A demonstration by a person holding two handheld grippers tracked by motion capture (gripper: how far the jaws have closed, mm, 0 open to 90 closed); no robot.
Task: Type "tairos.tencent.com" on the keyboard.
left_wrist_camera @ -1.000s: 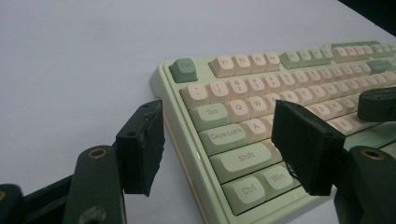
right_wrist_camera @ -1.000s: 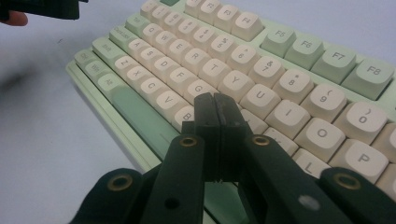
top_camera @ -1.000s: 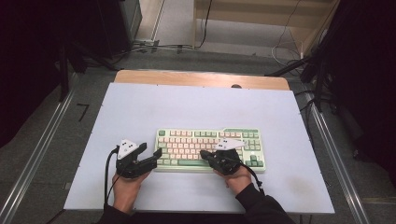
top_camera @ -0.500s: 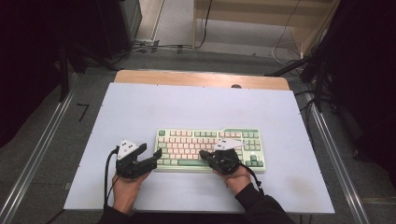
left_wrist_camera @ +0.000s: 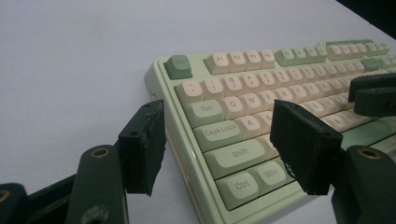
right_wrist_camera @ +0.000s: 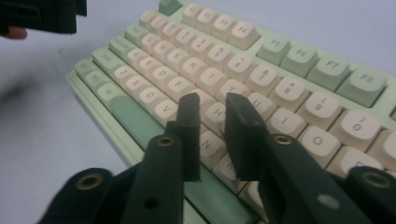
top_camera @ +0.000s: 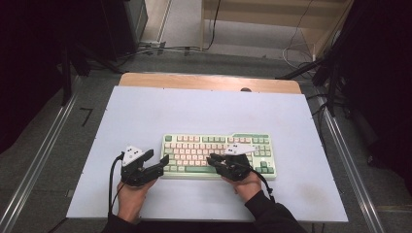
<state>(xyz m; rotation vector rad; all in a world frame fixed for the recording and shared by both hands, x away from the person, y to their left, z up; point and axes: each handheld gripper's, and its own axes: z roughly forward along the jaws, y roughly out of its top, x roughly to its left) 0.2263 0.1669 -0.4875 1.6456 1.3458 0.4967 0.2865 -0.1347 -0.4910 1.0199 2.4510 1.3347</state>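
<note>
1. The keyboard (top_camera: 218, 156) lies flat on the white table (top_camera: 145, 116), nearer your edge than the far wooden edge, with its long side running across in front of you.
2. Beyond the keyboard, toward the far edge, the table surface is bare and gives the widest room; to its left and right there are broad bare strips as well.
3. Between the keyboard's near edge and your edge of the table there is only a narrow strip, and your hands take up most of it.
4. Your left gripper (top_camera: 158, 161) sits at the keyboard's left end. Its jaws stand wide apart and straddle the near-left corner, one outside the case over the table, the other above the keys around Shift and Win; neither pad presses on anything.
5. Your right gripper (top_camera: 214, 159) hovers over the keyboard's middle rows, just beyond the green space bar (right_wrist_camera: 140, 123). Its jaws have just been opening and now stand slightly apart, with nothing gripped between them, just above the letter keys.
</note>
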